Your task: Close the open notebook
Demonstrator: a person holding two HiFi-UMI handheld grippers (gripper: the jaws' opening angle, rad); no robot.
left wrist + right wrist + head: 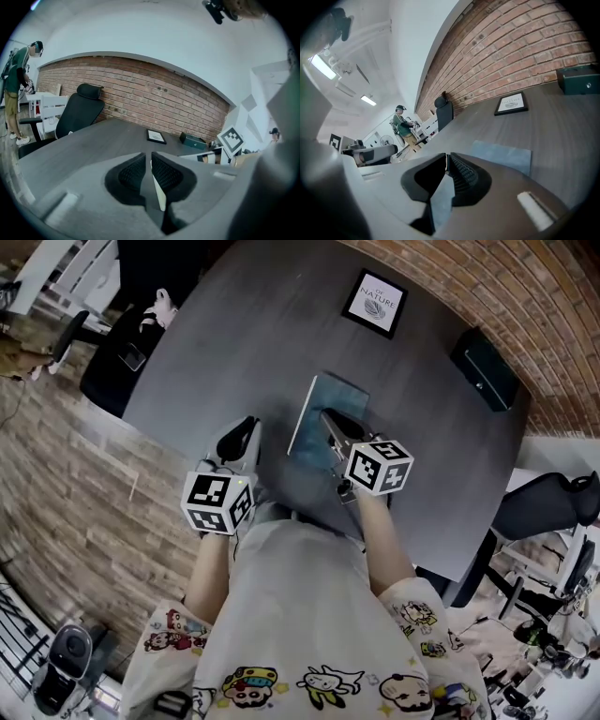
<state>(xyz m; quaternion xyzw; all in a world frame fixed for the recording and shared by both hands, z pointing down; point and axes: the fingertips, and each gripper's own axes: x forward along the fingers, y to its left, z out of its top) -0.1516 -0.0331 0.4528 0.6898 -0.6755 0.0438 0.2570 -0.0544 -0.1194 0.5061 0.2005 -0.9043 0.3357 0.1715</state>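
Right tongs [328, 418] clench the cover of the blue notebook [343, 393] at frame centre; left tongs [246, 430], clenched on nothing, are just left of it above the desk [253, 334].

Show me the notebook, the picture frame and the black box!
notebook [312, 432], head view, on its blue cover.
picture frame [375, 303], head view, on its white middle.
black box [485, 368], head view, on its top.

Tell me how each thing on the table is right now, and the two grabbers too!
notebook: not closed yet, one blue leaf lifted.
right gripper: shut on the notebook's lifted leaf.
left gripper: shut, nothing in it, beside the notebook.
framed picture: lying flat, face up.
dark box: resting flat near the table's edge.
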